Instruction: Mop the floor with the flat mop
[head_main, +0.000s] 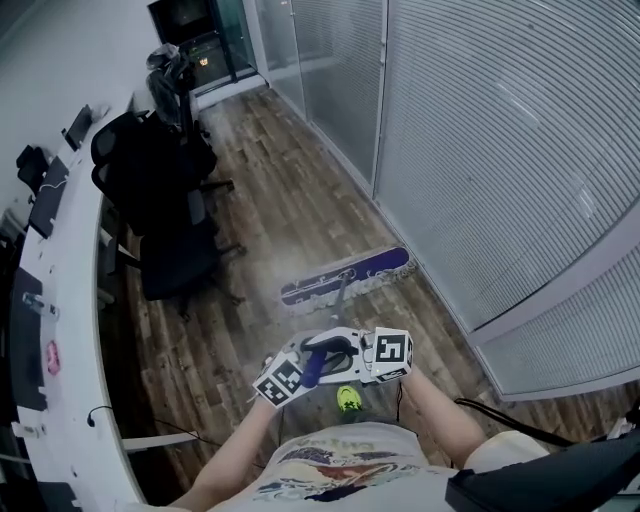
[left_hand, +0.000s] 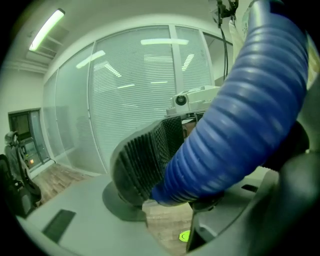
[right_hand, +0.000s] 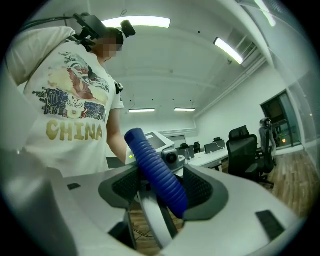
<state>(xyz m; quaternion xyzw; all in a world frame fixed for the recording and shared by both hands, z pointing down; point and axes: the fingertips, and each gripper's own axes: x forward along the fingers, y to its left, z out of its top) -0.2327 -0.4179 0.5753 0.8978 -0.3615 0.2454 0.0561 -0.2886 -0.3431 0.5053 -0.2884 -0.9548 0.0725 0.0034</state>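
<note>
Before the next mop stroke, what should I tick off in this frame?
1. Left tongs shut on the blue ribbed mop handle: ok.
2. Right tongs shut on the same handle: ok.
3. Purple flat mop head lying flat on the wooden plank floor: ok.
4. Mop head apart from the black office chairs: ok.
5. Mop head's right end apart from the frosted glass wall: cannot tell.
</note>
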